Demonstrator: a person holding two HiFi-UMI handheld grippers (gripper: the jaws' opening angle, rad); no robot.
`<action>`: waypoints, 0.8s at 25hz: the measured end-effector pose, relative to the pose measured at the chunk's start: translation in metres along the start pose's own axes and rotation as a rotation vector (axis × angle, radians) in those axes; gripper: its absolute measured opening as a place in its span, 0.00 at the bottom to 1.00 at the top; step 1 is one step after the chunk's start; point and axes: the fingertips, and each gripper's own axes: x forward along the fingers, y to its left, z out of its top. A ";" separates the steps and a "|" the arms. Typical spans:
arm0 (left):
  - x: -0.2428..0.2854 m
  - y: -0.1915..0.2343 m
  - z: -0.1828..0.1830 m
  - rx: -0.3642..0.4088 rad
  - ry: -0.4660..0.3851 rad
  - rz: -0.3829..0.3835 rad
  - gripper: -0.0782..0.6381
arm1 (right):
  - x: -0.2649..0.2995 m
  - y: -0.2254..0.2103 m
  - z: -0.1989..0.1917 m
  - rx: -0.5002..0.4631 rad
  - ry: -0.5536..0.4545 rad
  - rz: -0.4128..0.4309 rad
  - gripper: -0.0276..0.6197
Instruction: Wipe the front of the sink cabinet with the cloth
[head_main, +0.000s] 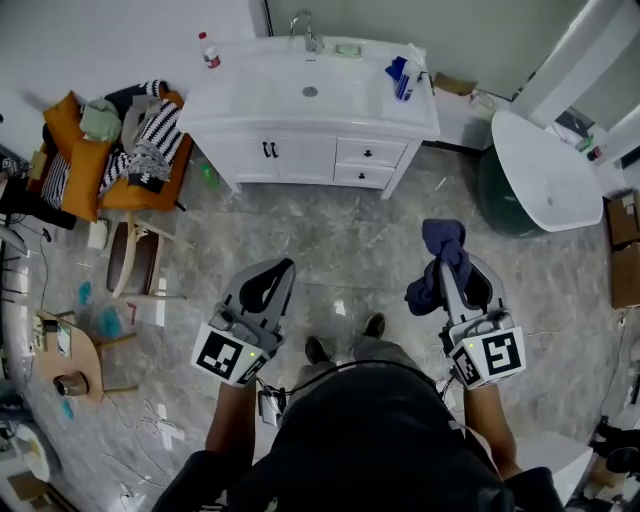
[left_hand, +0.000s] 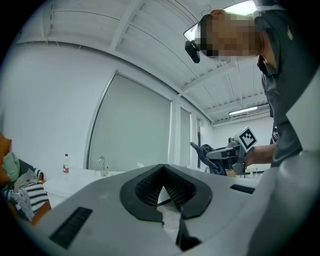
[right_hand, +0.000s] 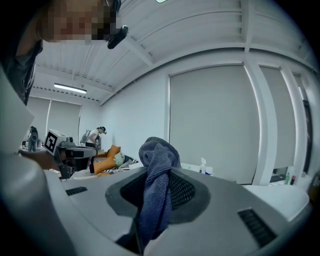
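Observation:
The white sink cabinet (head_main: 300, 155) stands against the far wall, its doors and drawers facing me across a stretch of marble floor. My right gripper (head_main: 437, 265) is shut on a dark blue cloth (head_main: 445, 245), held up well short of the cabinet. In the right gripper view the cloth (right_hand: 155, 185) bunches above the jaws and hangs down between them. My left gripper (head_main: 285, 265) is level with the right one, shut with nothing in it; in its own view the jaw tips (left_hand: 163, 167) meet. Both grippers tilt upward, towards the wall and ceiling.
A spray bottle (head_main: 408, 75) and a red-capped bottle (head_main: 209, 50) stand on the sink top. An orange chair piled with clothes (head_main: 110, 150) and a wooden stool (head_main: 135, 255) are to the left. A white basin (head_main: 545, 170) and cardboard boxes (head_main: 622, 250) are to the right.

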 end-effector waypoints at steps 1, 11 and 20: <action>0.011 -0.002 -0.001 0.007 0.009 0.004 0.12 | 0.004 -0.012 -0.002 0.008 -0.004 0.001 0.18; 0.096 -0.009 -0.016 0.056 0.071 0.098 0.12 | 0.051 -0.103 -0.028 0.054 0.007 0.079 0.18; 0.121 0.044 -0.037 0.013 0.073 0.125 0.12 | 0.117 -0.104 -0.042 0.036 0.033 0.097 0.18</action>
